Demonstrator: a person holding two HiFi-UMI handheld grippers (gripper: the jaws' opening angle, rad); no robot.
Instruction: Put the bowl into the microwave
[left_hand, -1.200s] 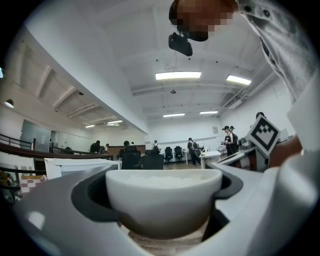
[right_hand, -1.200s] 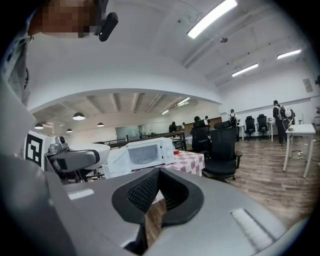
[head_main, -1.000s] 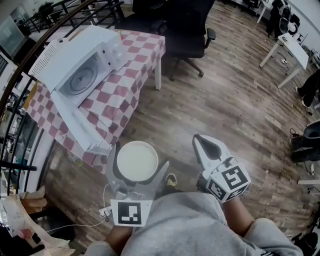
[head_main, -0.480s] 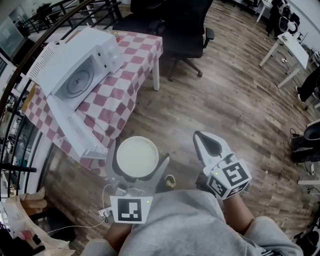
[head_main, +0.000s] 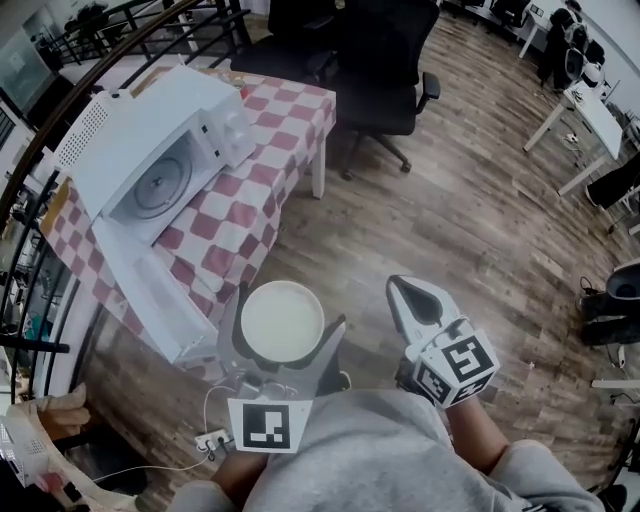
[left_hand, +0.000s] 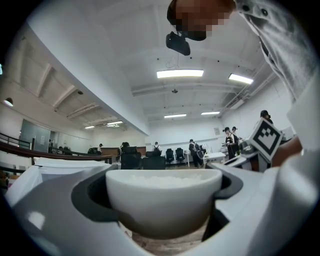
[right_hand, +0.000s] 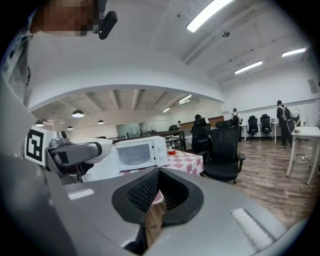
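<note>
A white bowl (head_main: 283, 322) (left_hand: 164, 197) sits level between the jaws of my left gripper (head_main: 282, 330), which is shut on it, low in the head view just off the table's near corner. The white microwave (head_main: 150, 140) (right_hand: 127, 155) stands on the checked table (head_main: 250, 190) at upper left, its door (head_main: 150, 300) swung fully open and the round turntable (head_main: 160, 183) showing inside. My right gripper (head_main: 418, 298) hangs to the right of the bowl over the wooden floor, jaws shut with nothing between them.
A black office chair (head_main: 385, 70) stands behind the table's far corner. A dark railing (head_main: 40, 140) curves along the left. White desks (head_main: 590, 110) and more chairs line the far right. People stand far off in the left gripper view. Wooden floor (head_main: 470, 210) spreads to the right.
The bowl and left gripper have shifted slightly right and a little nearer the table. The view has turned a bit, so the microwave and table sit lower right. The right gripper kept its place.
</note>
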